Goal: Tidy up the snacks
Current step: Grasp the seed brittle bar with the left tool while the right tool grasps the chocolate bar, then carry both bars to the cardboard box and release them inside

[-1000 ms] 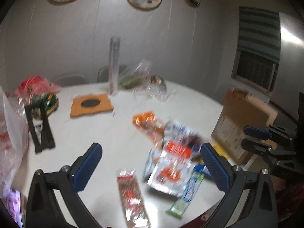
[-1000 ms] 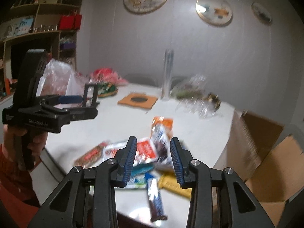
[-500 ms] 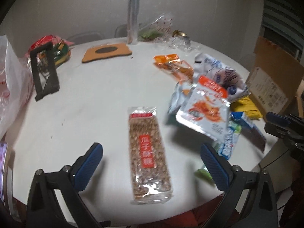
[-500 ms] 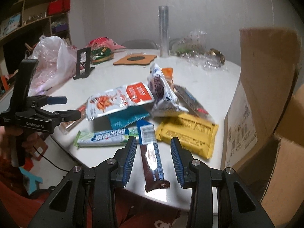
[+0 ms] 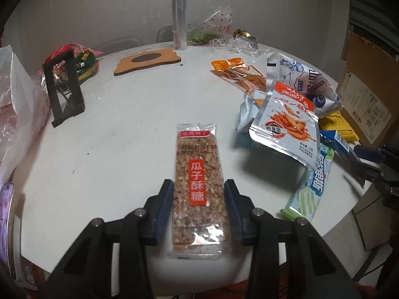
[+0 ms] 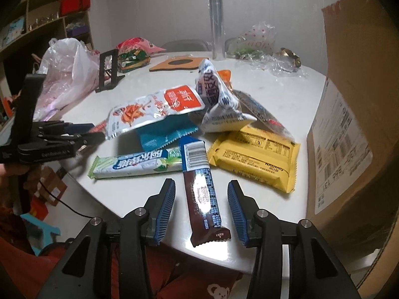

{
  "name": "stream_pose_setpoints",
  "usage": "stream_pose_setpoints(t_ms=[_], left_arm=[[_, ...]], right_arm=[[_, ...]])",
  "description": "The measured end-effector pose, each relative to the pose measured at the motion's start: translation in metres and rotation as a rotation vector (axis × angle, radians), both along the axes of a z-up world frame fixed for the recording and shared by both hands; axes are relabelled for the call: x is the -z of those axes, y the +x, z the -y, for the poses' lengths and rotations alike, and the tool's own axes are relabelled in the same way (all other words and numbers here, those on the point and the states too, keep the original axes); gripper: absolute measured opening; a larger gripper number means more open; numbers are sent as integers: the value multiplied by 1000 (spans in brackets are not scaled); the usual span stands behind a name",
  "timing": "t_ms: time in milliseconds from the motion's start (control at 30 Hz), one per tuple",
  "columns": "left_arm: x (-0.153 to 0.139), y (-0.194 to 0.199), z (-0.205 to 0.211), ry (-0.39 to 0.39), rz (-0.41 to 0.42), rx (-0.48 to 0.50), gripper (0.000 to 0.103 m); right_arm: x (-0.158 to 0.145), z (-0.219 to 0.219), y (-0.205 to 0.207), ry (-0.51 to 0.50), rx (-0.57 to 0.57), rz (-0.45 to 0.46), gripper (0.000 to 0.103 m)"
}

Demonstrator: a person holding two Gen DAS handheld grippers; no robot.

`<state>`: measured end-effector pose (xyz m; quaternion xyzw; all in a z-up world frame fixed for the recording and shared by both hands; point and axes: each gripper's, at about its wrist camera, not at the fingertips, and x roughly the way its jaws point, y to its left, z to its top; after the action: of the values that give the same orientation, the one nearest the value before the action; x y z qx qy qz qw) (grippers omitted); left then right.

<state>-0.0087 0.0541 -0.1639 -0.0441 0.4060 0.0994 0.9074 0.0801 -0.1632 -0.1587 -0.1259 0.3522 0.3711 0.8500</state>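
A clear-wrapped seed brittle bar (image 5: 197, 164) with a red label lies on the white round table (image 5: 124, 124). My left gripper (image 5: 198, 196) is closing on it, both blue pads against its long sides. In the right wrist view a brown chocolate bar (image 6: 199, 174) lies at the table's near edge between the pads of my right gripper (image 6: 202, 199), whose jaws are opening with a gap on each side. Behind it are a green-white candy pack (image 6: 137, 164), a yellow pack (image 6: 254, 159), a silver pouch (image 6: 154, 109) and a white-blue bag (image 6: 217, 99).
An open cardboard box (image 6: 349, 99) stands at the table's right edge. A black stand (image 5: 64, 87), a plastic bag (image 5: 15, 99), an orange mat (image 5: 147, 61) and a clear tube (image 5: 179, 12) sit at the left and back. An orange pack (image 5: 239, 72) lies mid-right.
Both grippers dropped toward the table and tilted down. The left jaws went from wide apart to closed around the brittle bar. The right jaws spread a little around the chocolate bar.
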Motion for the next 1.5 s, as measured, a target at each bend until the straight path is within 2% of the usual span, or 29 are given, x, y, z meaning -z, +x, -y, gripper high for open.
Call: stream_pose_setpoints(t_ms=[300, 433, 733, 900, 1000, 1067, 1133, 1200, 1300, 1433, 1500], left_arm=[[-2, 1, -2, -12, 14, 8, 38], [-4, 1, -5, -3, 22, 5, 38], [-17, -7, -18, -27, 87, -5, 38], [-39, -9, -23, 6, 141, 0, 38], [-58, -7, -23, 23, 179, 14, 38], [-75, -6, -19, 30, 211, 38, 38], [-96, 0, -10, 55, 246, 71, 38], [-123, 8, 5, 74, 295, 123, 38], [-157, 24, 27, 55, 355, 216, 38], [-205, 57, 76, 30, 420, 379, 38], [-218, 72, 94, 22, 429, 439, 38]], right_arm=[[6, -9, 4, -24, 11, 14, 38], [7, -12, 3, -28, 7, 3, 17], [-8, -16, -5, -28, 43, 32, 14], [-24, -22, -16, -41, 56, 65, 14], [-40, -21, -23, -16, 70, 78, 14], [-57, -16, -27, 59, 39, 45, 14], [-77, -11, -31, 113, 1, 50, 14], [-104, -2, -34, 157, -24, 93, 14], [-146, 23, -31, 213, -26, 179, 14], [-188, 73, -18, 255, 31, 282, 14], [-197, 96, -7, 226, 99, 337, 14]])
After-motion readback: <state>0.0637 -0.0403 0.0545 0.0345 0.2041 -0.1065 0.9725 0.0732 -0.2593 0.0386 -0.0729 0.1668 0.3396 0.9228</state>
